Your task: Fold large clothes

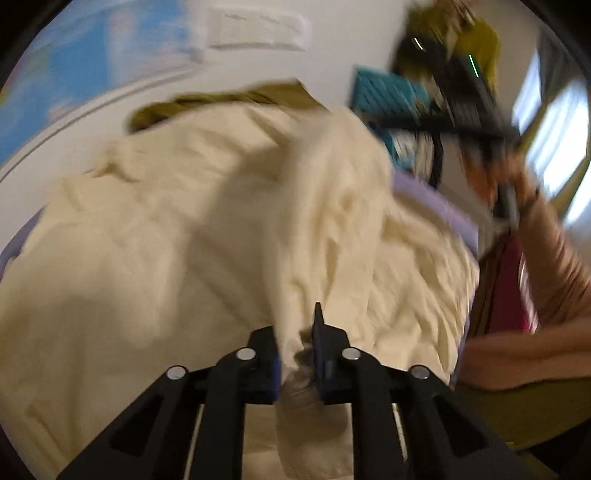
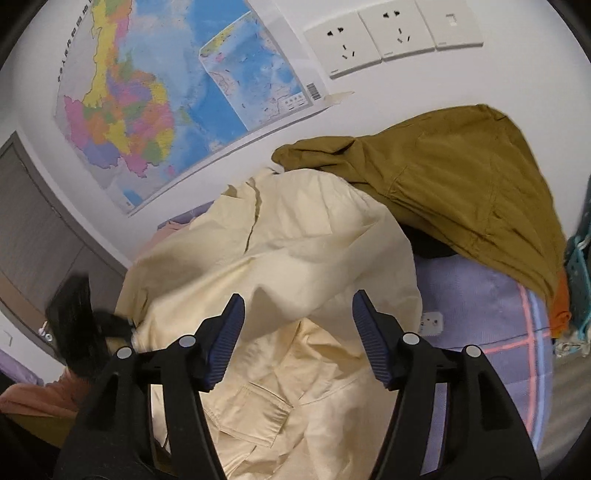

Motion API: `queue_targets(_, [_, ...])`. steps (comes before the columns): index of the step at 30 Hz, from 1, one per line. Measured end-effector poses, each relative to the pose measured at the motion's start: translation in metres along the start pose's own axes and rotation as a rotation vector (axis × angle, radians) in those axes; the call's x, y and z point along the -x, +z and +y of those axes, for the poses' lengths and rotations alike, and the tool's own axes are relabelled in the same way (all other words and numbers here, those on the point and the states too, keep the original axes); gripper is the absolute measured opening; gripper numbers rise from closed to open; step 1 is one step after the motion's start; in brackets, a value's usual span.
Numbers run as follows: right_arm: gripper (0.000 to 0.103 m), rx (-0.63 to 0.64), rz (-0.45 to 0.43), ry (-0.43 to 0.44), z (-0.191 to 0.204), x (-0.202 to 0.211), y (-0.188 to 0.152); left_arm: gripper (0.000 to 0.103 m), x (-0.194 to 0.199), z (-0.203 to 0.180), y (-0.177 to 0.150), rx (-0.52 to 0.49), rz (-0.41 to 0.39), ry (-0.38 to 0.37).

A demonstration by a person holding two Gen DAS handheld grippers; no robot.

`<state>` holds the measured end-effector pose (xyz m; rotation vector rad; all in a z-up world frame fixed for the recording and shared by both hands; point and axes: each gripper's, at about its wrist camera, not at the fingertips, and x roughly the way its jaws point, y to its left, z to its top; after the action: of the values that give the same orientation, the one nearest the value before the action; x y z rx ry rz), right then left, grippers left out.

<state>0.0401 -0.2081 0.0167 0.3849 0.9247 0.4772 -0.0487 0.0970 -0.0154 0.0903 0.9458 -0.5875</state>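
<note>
A large cream jacket [image 1: 207, 221] lies crumpled over a lilac checked cover [image 2: 480, 295]. My left gripper [image 1: 295, 332] is shut on a bunched fold of it, and cream cloth fills the narrow gap between the blue pads. In the right wrist view the same jacket [image 2: 295, 240] spreads below my right gripper [image 2: 297, 306]. That gripper stands open just above the cloth, with nothing pinched. The left gripper [image 2: 74, 314] shows there as a dark blur at the jacket's left edge. The right gripper [image 1: 472, 96] is a blurred black shape at the upper right of the left wrist view.
A mustard-brown garment [image 2: 461, 177] lies heaped behind the jacket, against the white wall. A map [image 2: 147, 92] and wall sockets [image 2: 388, 33] hang above. A teal basket [image 2: 578, 266] and an orange cloth [image 2: 559, 302] sit at the right edge. A person's peach sleeve [image 1: 546, 258] crosses at the right.
</note>
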Motion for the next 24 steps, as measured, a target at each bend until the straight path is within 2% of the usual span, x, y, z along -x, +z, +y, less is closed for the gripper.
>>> queue_targets(3, [0.057,0.041,0.015,0.026,0.008,-0.013,0.003,0.012,0.025,0.053,0.011,0.131,-0.046,0.035])
queue_targets(5, [0.057,0.084,0.033,0.032,0.017,-0.027,0.006,0.016,0.027,0.082,0.015,0.188,-0.032,0.082])
queue_targets(6, [0.056,0.092,0.045,0.039,0.02,-0.038,0.007,0.023,0.025,0.09,0.016,0.208,-0.015,0.101])
queue_targets(7, [0.056,0.093,0.059,0.039,0.021,-0.05,0.01,0.038,0.021,0.103,0.016,0.248,0.015,0.142])
queue_targets(8, [0.055,0.097,0.073,0.019,0.021,-0.063,0.013,0.041,0.016,0.112,0.017,0.284,0.036,0.177])
queue_targets(10, [0.051,0.103,0.088,-0.038,0.019,-0.083,0.019,0.04,0.015,0.132,0.015,0.337,0.039,0.243])
queue_targets(12, [0.046,0.097,0.111,-0.125,0.008,-0.106,0.024,0.04,0.017,0.147,0.011,0.383,0.038,0.285])
queue_targets(13, [0.046,0.077,0.133,-0.168,0.0,-0.119,0.026,0.042,0.021,0.149,0.009,0.384,0.027,0.272])
queue_targets(15, [0.046,0.042,0.163,-0.153,-0.008,-0.129,0.025,0.052,0.028,0.143,0.004,0.355,0.005,0.235])
queue_targets(16, [0.046,0.043,0.16,-0.151,-0.008,-0.128,0.023,0.063,0.03,0.137,0.002,0.328,0.005,0.236])
queue_targets(17, [0.046,0.054,0.156,-0.148,-0.006,-0.125,0.022,0.068,0.031,0.13,0.002,0.307,0.005,0.24])
queue_targets(20, [0.046,0.083,0.121,-0.116,0.005,-0.11,0.021,0.071,0.01,0.113,-0.001,0.235,0.066,0.278])
queue_targets(24, [0.046,0.147,0.082,-0.059,0.032,-0.094,0.017,0.068,-0.028,0.108,-0.003,0.184,0.178,0.32])
